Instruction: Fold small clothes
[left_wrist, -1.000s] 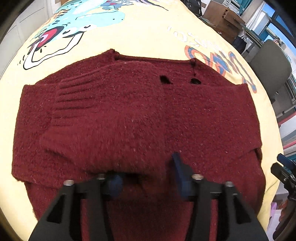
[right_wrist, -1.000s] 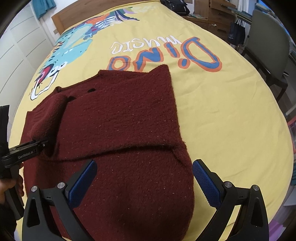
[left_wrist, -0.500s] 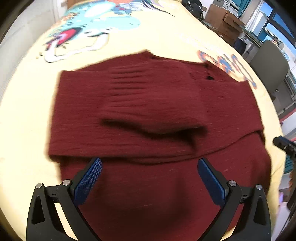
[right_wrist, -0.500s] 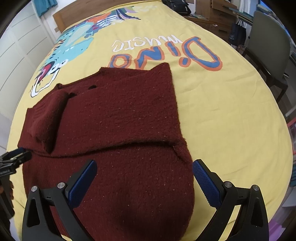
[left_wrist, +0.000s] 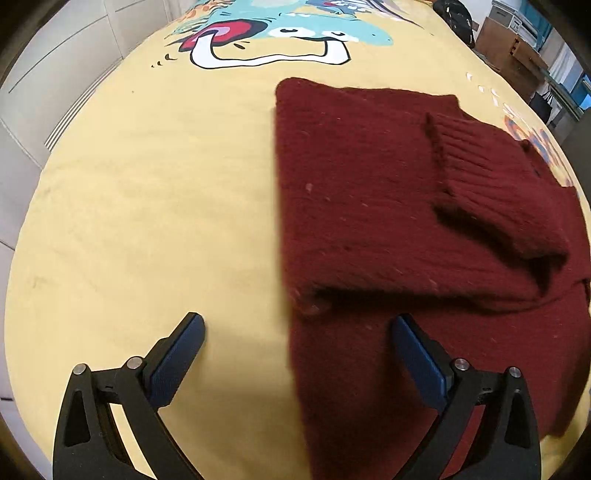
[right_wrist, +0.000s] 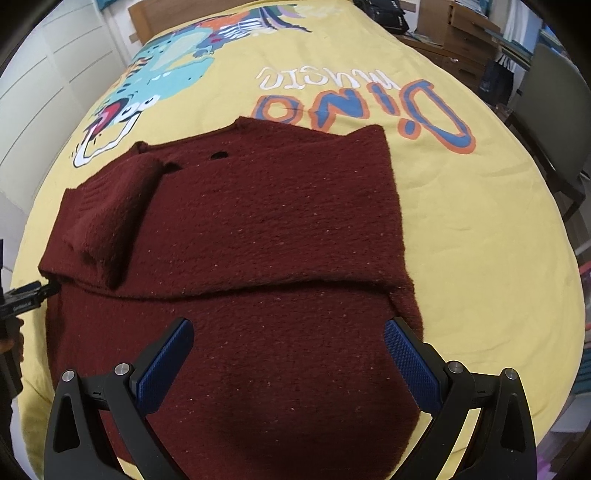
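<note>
Both claws gape empty: left claw (left_wrist: 297, 350) straddles the sweater (left_wrist: 406, 221) edge, right claw (right_wrist: 288, 354) above its hem.

We take the sweater (right_wrist: 236, 236) as our landmark; it lies flat on the bedspread (right_wrist: 480, 229). On it, toward its left side, rests the folded sleeve (right_wrist: 107, 214). Behind it we find the printed lettering (right_wrist: 362, 99), and behind-left the dinosaur print (right_wrist: 155, 85). Right of it stands a chair (right_wrist: 554, 110). Our left gripper (left_wrist: 297, 354) straddles its left edge; our right gripper (right_wrist: 288, 354) hovers over its near part.
</note>
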